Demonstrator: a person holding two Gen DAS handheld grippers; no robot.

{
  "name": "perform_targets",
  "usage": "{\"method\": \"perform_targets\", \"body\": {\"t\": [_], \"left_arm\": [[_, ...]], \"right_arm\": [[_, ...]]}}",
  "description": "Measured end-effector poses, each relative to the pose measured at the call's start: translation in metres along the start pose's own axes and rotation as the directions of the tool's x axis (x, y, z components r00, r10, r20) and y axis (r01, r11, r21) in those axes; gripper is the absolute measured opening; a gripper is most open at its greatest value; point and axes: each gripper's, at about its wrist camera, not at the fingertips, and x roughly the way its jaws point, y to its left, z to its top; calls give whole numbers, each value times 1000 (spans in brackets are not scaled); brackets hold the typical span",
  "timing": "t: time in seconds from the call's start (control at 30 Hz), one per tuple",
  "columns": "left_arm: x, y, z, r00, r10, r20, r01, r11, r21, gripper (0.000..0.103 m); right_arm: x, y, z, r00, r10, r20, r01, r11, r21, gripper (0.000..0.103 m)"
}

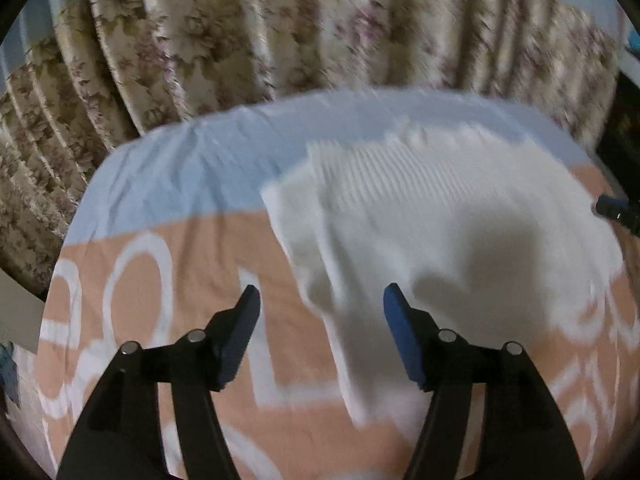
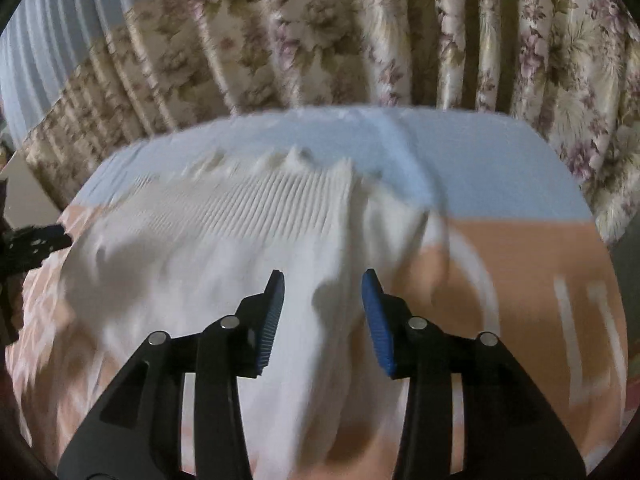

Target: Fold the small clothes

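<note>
I have both grippers hanging over a white ribbed garment (image 1: 440, 220) spread on a peach and pale-blue bedsheet (image 1: 168, 184), flowered curtains (image 2: 320, 40) behind the far edge. The left gripper (image 1: 320, 300) has its fingers parted and holds nothing; through the gap I see the garment's left edge and bare sheet. The right gripper (image 2: 323, 284) is likewise released, jaws less wide, with a raised crease of white cloth showing between them but no pad pressing on it (both views are smeared, so fine contact is hard to read).

The garment lies mid-sheet, its ribbed band toward the far side, its body rumpled toward me. I judge it light, soft and limp: it will sag and bunch when lifted, and it may drag the thin sheet along if pinched too deep. I would take hold at the near corners or along the side hems, one gripper each, catching the garment only, and keep the cloth taut between them.
</note>
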Motion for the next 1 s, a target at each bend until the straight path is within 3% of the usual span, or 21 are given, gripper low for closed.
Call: {"method": "perform_targets", "body": {"t": [0.1,0.27,0.33,0.4,0.5,0.67,0.77,0.87,0.93,1.0], "left_arm": [[0,-15,-26,999,-3,-32,4,1000,19,71],[18,-18,-41,994,-99,-49,98,995,-37,71],[23,-16,-40,989,-142,-41,140,989,-53,51],[26,-15,-38,984,-174,-40,171,983,-60,24],[20,-12,-35,978,-204,-52,199,976,-87,16],[-12,-20,-38,977,-214,-28,210,973,-91,15],[-24,-34,-45,981,-191,-31,189,980,-61,16],[-6,-36,-56,983,-168,-74,162,984,-72,18],[-1,-32,-60,982,-175,-74,167,981,-100,24],[-6,-30,-62,987,-151,-59,145,985,-94,43]], "right_arm": [[-14,11,-31,999,29,-46,-28,999,25,42],[-21,18,-62,997,18,-79,-11,996,86,48],[-20,17,-63,997,42,-62,-34,992,123,42],[-18,19,-60,998,31,-58,-23,992,126,12],[-18,15,-58,997,48,-58,-38,986,162,8],[-50,10,-46,1000,-13,19,11,997,79,7],[-63,6,-45,999,-49,7,48,998,46,8],[-51,8,-57,995,-81,-52,82,997,9,8],[-38,9,-69,992,-100,-81,100,995,-3,8],[-29,6,-78,990,-105,-98,106,994,5,10]]}}
